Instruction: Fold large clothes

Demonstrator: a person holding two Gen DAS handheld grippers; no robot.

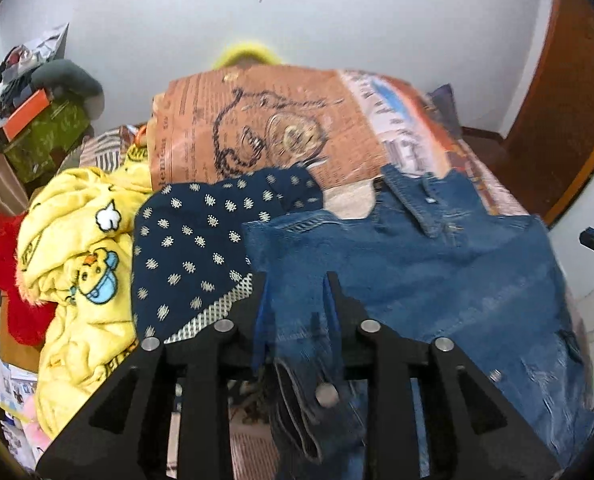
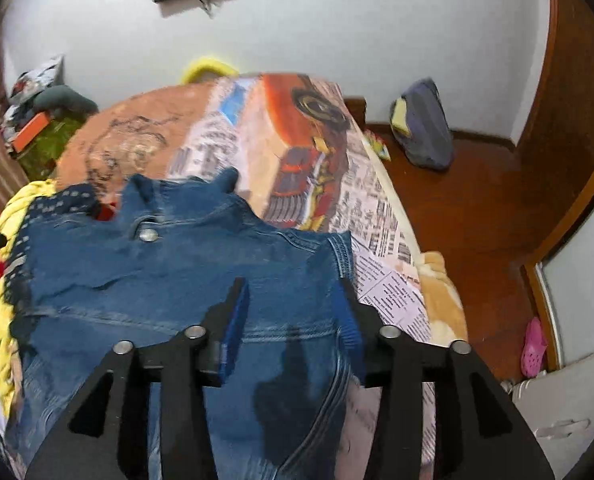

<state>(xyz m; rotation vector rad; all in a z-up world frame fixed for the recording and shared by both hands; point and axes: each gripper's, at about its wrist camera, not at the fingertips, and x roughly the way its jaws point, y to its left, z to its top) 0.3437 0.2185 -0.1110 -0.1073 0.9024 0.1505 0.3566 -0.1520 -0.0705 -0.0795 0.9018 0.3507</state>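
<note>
A blue denim jacket [image 1: 437, 272] lies spread on the bed, collar toward the far side; it also shows in the right wrist view [image 2: 169, 280]. My left gripper [image 1: 295, 280] is over the jacket's left part, and a denim cuff with a metal button [image 1: 325, 395] hangs between its fingers, pinched by them. My right gripper [image 2: 293, 284] hovers over the jacket's right side with its fingers wide apart and nothing between them.
A navy dotted garment [image 1: 193, 248], a yellow cartoon blanket [image 1: 77, 264] and a red fuzzy item [image 1: 5, 248] are piled left of the jacket. The bed [image 2: 385, 216] has a newspaper-print cover. The wooden floor, a purple bag [image 2: 423, 128] and a door lie to the right.
</note>
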